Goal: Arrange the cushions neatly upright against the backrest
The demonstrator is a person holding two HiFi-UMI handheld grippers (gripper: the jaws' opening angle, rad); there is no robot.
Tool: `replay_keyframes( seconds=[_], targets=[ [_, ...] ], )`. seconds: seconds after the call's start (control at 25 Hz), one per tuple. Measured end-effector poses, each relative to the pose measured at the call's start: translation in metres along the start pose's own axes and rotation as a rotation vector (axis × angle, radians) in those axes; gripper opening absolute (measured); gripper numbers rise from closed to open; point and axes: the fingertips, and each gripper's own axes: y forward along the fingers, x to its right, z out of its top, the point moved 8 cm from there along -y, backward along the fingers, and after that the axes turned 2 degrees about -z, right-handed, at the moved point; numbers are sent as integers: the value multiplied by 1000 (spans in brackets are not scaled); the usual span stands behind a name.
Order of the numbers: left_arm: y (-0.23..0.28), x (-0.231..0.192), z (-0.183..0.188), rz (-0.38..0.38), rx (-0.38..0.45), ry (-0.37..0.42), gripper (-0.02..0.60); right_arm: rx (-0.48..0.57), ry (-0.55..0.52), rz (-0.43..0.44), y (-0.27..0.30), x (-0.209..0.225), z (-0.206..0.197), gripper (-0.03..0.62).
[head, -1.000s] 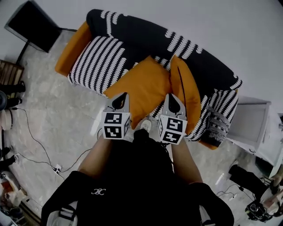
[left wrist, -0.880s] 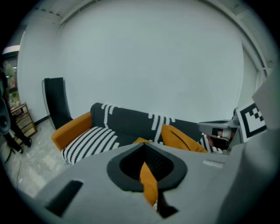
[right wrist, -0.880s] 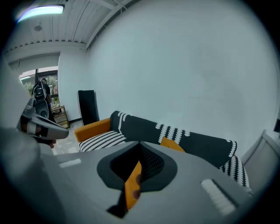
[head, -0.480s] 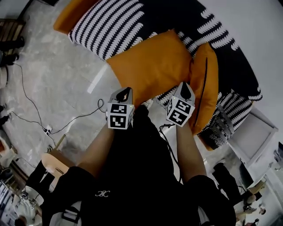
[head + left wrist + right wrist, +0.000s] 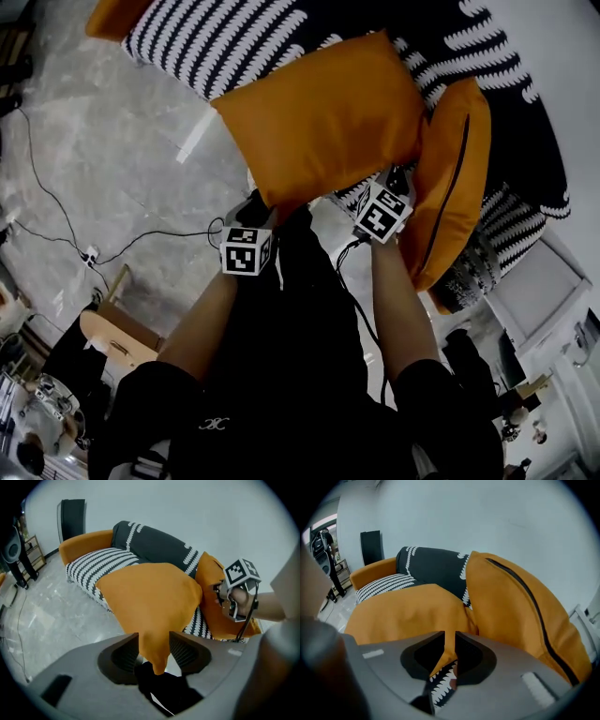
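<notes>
My left claw (image 5: 153,648) was at the near left corner of the flat orange cushion (image 5: 323,117), its jaws opening with that corner hanging down between them. My right claw (image 5: 450,651) was at the near right corner, jaws opening only narrowly, with the thin cushion edge standing in the gap. The cushion lay flat across the striped sofa seat (image 5: 187,47), its near edge overhanging the seat front. A second orange cushion (image 5: 455,178) stood on edge just to its right, against the black backrest (image 5: 506,94). Right of my right claw there was little room, the standing cushion being close. To the left lay bare seat and open floor (image 5: 112,159). A second before, both claws had been shut and short of the cushion's near edge. The cushion itself had not shifted.
</notes>
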Motion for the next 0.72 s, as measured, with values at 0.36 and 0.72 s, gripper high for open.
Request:
replay_keyframes(
  seconds=[0.36,0.72],
  targets=[
    [51,-3,-37,-21,-51,-31,258,-49,-36,-102,55,7,-34,143],
    [83,-9,-40,-24,-82,-51,232,-160,-165,-125,92,0,-35,181]
  ],
)
